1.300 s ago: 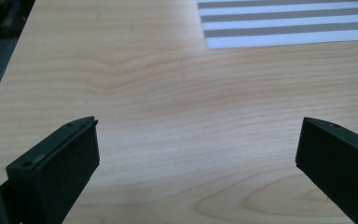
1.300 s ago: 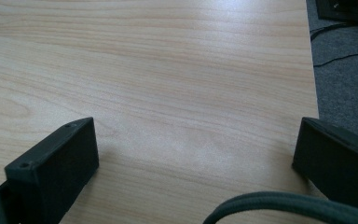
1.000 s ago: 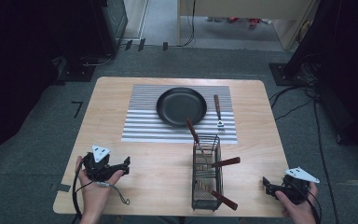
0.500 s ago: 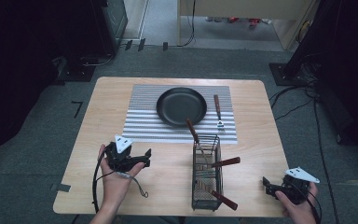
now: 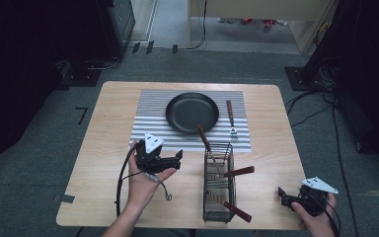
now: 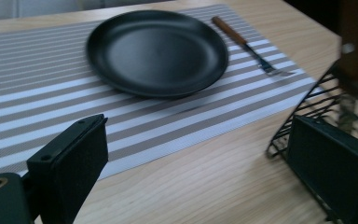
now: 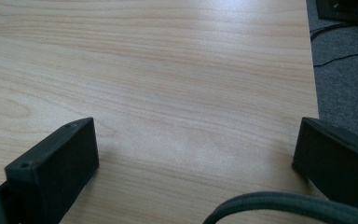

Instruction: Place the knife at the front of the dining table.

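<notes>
My left gripper [image 5: 179, 159] hovers over the wooden table [image 5: 108, 148] just left of a black wire basket [image 5: 218, 180], jaws pointing right. In the left gripper view, my left gripper [image 6: 200, 154] is open with nothing between its jaws, which have just been closing a little; the basket [image 6: 307, 116] shows past the right jaw. A black pan [image 5: 192, 112] sits on a striped mat [image 5: 148, 118], and a wooden-handled fork [image 5: 231, 118] lies to its right. My right gripper [image 5: 282, 197] rests open at the table's near right corner, over bare wood in the right gripper view [image 7: 196, 149].
Three wooden-handled utensils stick out of the basket: one leaning back [image 5: 203, 137], one to the right [image 5: 238, 171], one at the front [image 5: 237, 211]. A cable [image 5: 123, 182] trails from the left gripper. Grey floor and cables lie beyond the table's right edge [image 7: 340, 70].
The left hand has carried its gripper up and to the right, from the table's near left side to beside the basket. The right gripper has stayed in place.
</notes>
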